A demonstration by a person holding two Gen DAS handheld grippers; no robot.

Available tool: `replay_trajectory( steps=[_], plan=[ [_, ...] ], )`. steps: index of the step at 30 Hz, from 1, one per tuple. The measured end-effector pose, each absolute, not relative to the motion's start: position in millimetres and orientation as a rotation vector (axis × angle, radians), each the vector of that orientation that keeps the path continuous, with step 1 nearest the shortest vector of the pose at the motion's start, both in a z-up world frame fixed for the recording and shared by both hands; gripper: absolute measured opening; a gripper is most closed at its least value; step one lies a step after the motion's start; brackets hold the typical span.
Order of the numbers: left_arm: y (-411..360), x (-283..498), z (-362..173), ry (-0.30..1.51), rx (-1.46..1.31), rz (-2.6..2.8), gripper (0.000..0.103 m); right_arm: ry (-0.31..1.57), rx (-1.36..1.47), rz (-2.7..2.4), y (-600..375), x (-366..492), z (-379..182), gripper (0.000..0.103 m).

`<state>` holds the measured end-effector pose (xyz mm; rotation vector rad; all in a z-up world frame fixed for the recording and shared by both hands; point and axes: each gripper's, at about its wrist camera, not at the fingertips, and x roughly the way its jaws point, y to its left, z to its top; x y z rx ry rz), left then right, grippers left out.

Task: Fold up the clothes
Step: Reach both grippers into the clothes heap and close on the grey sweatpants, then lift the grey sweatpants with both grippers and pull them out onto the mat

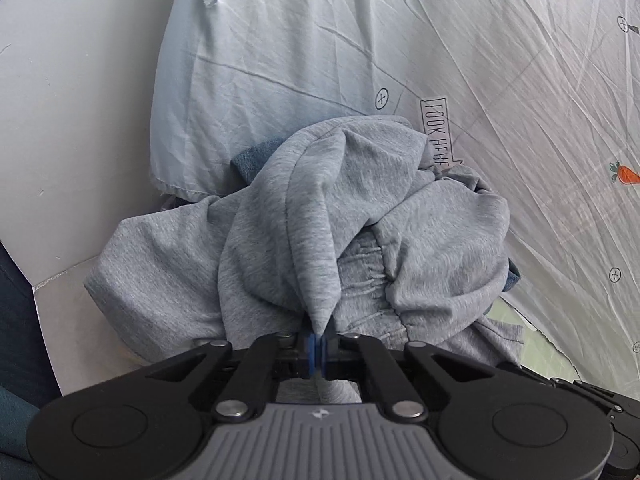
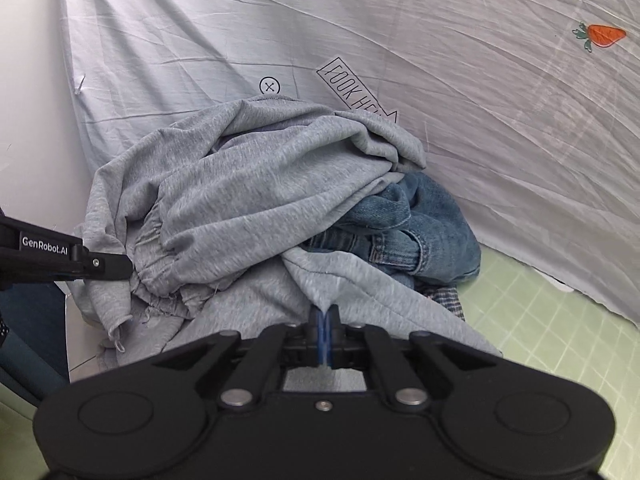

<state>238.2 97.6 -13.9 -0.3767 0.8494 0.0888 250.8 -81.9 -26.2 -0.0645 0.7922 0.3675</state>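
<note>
Garment: heather-grey jersey sweatpants with a gathered elastic waistband [image 1: 320,216] lay bunched in a heap on the pale printed bedsheet [image 1: 500,60], near the sheet's hemmed edge.
Left gripper: the left gripper [image 1: 318,350] had its blue-padded jaws pressed together on a peaked fold of the grey fabric, just beside the gathered waistband.
Right gripper: the right gripper [image 2: 324,330] was likewise clamped, jaws together, on a separate ridge of the same sweatpants at the near side of the heap.
Cross-view: in the right wrist view, the left gripper entered from the left edge, its black finger meeting the cloth at the waistband gathers.
Second garment: crumpled blue denim jeans [image 2: 416,224] sat partly under the grey fabric, on the right of the heap.
Third item: a small patch of checked cloth [image 2: 444,296] showed below the denim; its extent could not be told.
Surface: pale green gridded mat [image 2: 560,320] was exposed beside the sheet's edge.
Sheet markings: an orange carrot print [image 2: 602,35] and a boxed line of lettering were visible.
</note>
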Motion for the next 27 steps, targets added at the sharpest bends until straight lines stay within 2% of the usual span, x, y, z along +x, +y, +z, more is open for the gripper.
replay_trajectory(
  steps=[8,27],
  plan=[
    [86.5,200.5,1.5,0.819,-0.349,0.002,0.002,0.773,-0.018,0.355,-98.1,210.3,-17.2,0.001],
    [-6.8,146.1,17.2,0.777,-0.293,-0.197,0.002,0.675,0.200,0.197,-198.5,113.4,-11.4,0.001]
  ],
)
